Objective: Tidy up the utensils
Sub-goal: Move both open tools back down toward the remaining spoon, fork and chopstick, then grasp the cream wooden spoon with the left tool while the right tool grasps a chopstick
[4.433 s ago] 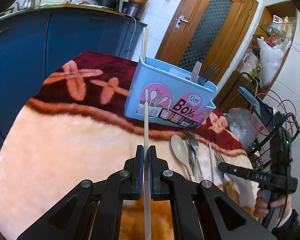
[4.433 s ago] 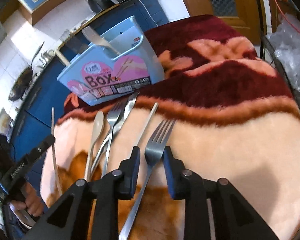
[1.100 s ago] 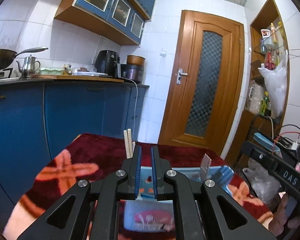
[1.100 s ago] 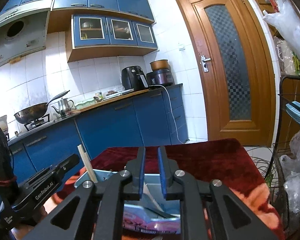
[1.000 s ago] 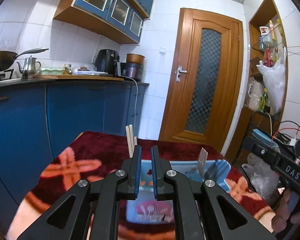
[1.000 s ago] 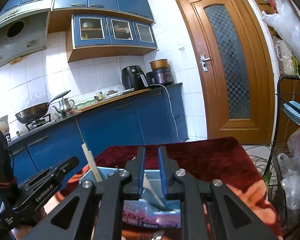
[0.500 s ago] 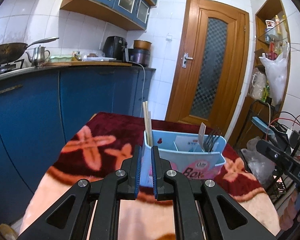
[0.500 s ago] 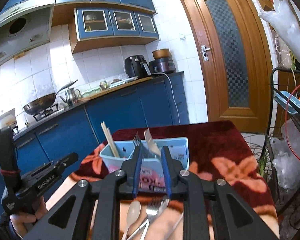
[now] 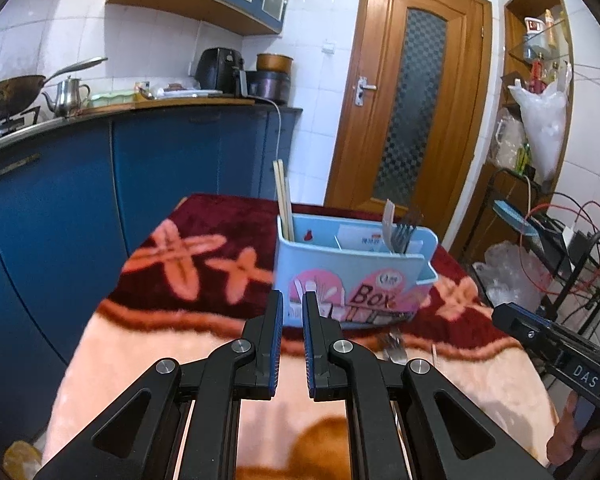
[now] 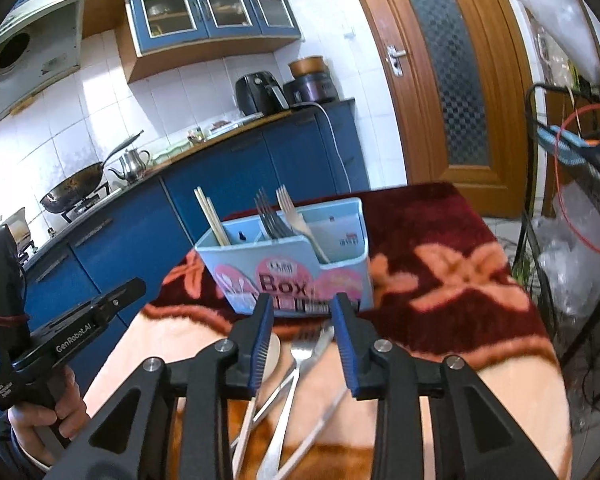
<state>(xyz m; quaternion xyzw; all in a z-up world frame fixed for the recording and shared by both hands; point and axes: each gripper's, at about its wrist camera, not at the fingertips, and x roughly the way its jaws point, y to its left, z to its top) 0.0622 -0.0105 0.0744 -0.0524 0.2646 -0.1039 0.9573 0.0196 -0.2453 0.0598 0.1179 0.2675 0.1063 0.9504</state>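
Note:
A light blue utensil box stands on the blanket-covered table. Two chopsticks stick up from its left compartment, and forks from the right one. My left gripper hovers in front of the box, shut with nothing in it. In the right wrist view the same box sits just beyond my right gripper, whose jaws are opening with nothing between them. Below it on the blanket lie a spoon, a metal fork and a single chopstick.
The red and peach blanket hangs over the table's edges. Blue kitchen cabinets stand behind and to the left, a wooden door beyond. A wire rack with cables crowds the right side. A hand holds the left tool's handle.
Both grippers have drawn back from the box and tipped downward, so the loose utensils on the blanket come into view. The right jaws have spread wider. The chopstick and fork held earlier now stand in the box.

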